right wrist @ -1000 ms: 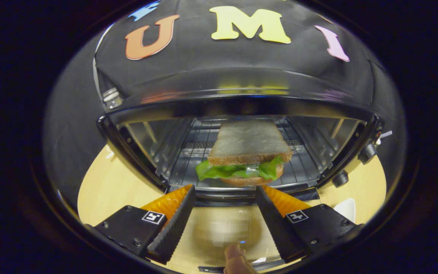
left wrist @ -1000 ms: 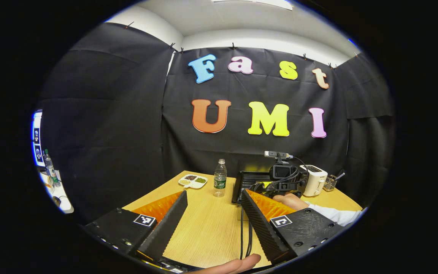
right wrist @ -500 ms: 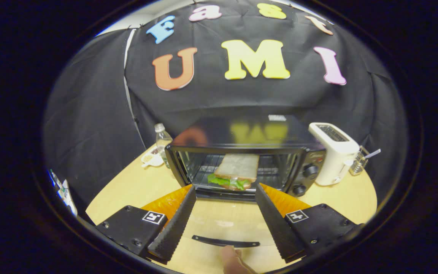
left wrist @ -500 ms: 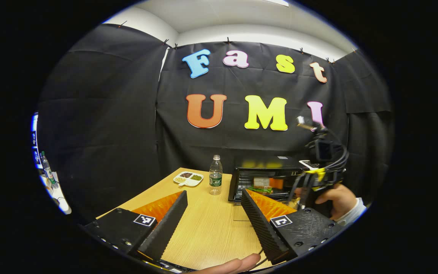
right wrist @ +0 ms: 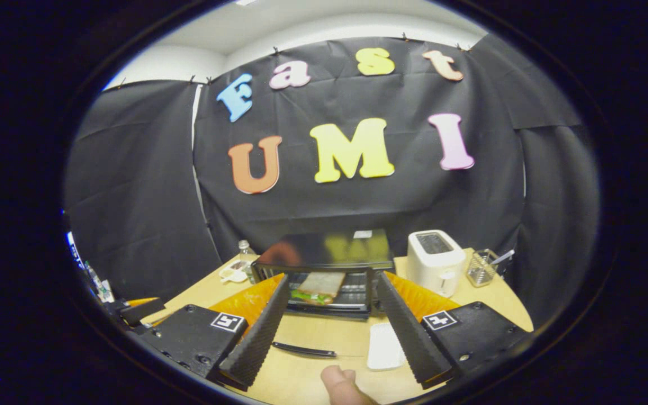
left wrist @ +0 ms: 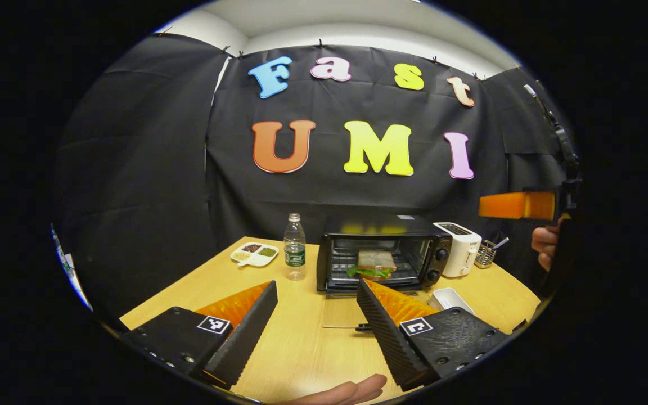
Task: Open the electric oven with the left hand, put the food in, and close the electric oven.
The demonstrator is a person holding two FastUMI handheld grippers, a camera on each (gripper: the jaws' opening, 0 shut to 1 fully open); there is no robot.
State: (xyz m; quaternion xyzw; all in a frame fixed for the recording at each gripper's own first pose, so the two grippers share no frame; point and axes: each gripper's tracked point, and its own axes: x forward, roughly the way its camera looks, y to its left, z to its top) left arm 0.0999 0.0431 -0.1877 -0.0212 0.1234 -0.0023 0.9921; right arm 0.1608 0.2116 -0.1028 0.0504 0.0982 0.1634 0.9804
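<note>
The right gripper point(right wrist: 329, 329) has pulled back from the oven point(right wrist: 324, 275), fingers wide and empty. The sandwich point(right wrist: 315, 287) sits inside, ahead between the fingers. The left gripper point(left wrist: 315, 326), also spread wide, faces the lowered door point(left wrist: 346, 312); closing remains.

recording booth: black cloth walls point(left wrist: 149, 169), kitchen appliances on table point(left wrist: 301, 343).

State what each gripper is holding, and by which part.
Nothing is held. The left gripper and right gripper are both open; the sandwich lies inside the oven.
</note>
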